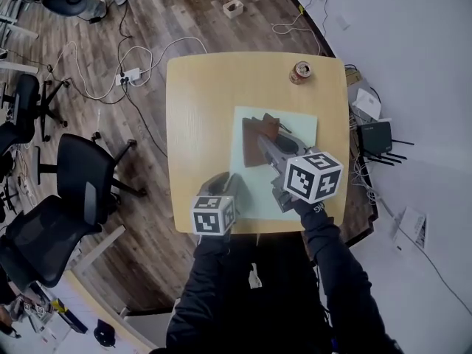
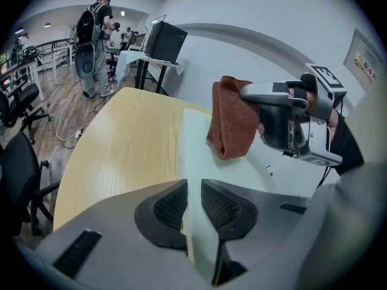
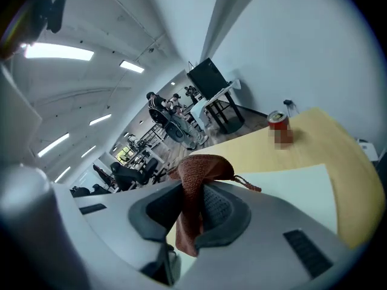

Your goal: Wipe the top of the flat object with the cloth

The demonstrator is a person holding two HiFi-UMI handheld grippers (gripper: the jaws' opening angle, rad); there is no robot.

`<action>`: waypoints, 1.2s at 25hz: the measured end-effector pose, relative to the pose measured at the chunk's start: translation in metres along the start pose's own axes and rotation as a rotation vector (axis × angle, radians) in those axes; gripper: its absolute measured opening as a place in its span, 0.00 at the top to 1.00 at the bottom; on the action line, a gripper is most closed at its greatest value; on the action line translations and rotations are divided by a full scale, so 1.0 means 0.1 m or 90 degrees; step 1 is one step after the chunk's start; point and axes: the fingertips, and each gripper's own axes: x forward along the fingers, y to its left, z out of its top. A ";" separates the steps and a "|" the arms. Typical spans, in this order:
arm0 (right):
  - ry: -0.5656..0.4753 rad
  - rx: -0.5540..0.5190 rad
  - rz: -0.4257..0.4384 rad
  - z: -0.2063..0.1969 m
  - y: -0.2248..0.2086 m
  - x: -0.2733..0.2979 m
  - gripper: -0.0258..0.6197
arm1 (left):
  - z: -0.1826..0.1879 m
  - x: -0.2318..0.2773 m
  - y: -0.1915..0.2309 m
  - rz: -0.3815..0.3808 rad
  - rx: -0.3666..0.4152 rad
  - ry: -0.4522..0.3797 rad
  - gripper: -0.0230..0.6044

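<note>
A pale green flat mat [image 1: 295,124] lies on the wooden table [image 1: 199,109]. My right gripper [image 1: 264,142] hangs over its middle, shut on a rust-brown cloth [image 1: 259,133] that droops from the jaws. In the right gripper view the cloth [image 3: 192,180] is pinched between the pads, above the mat [image 3: 290,186]. My left gripper [image 1: 234,186] sits at the mat's near left edge. In the left gripper view the mat [image 2: 196,144] runs up between the closed pads of the left gripper [image 2: 192,204], and the cloth [image 2: 233,122] hangs from the right gripper [image 2: 245,95] beyond.
A red can [image 1: 301,71] stands near the table's far right corner, also in the right gripper view as the can [image 3: 279,124]. Black office chairs [image 1: 81,175] and a power strip [image 1: 130,74] with cables are on the floor to the left. People stand far off in the room.
</note>
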 end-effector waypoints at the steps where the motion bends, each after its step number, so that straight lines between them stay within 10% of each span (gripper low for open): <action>1: 0.004 0.011 0.011 -0.04 0.05 0.08 0.84 | 0.00 0.00 0.00 -0.002 0.000 -0.001 0.82; 30: 0.108 -0.122 -0.140 -0.54 -0.72 -0.03 0.84 | -0.02 0.01 0.02 0.006 0.012 0.007 0.83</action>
